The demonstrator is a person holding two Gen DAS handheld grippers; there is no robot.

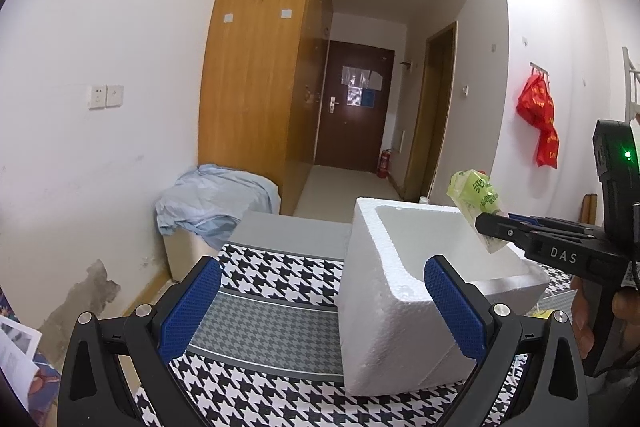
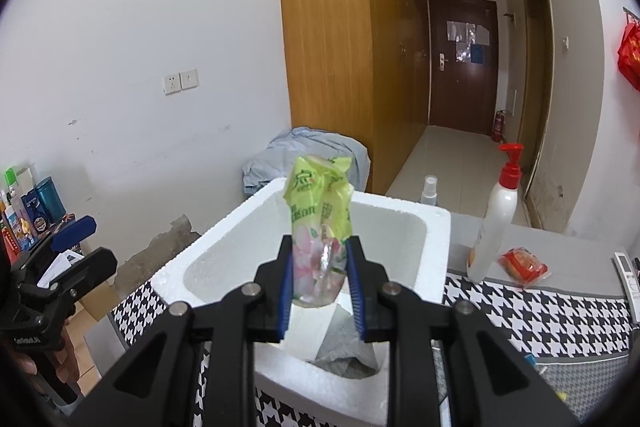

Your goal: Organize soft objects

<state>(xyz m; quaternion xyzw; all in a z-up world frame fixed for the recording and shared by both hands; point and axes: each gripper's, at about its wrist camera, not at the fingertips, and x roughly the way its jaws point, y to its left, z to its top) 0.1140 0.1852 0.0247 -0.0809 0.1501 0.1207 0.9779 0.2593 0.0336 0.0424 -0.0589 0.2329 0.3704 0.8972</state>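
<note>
The packet (image 2: 320, 223) is yellow-green on top, with pink flowers on a clear lower part. The box (image 2: 432, 247) is plain white foam; a grey cloth (image 2: 348, 355) lies inside. The counter (image 1: 276, 307) wears a houndstooth cover — bold black-and-white bands and a finer grey one. Each hand-held gripper (image 2: 320, 291) is black with blue pads (image 1: 192, 307). The bottle (image 2: 496, 223) is white with a red pump — beside it a red pouch (image 2: 522, 263). The wardrobe (image 1: 264, 59) is honey-brown wood.

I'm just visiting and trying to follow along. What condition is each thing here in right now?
Right tool: shut on the tissue pack.
Tissue pack: gripped, upright above the foam box.
Foam box: lidless, grey cloth inside.
Left tool: open, holding nothing.
Lotion bottle: upright on the table.
Red packet: lying flat.
</note>
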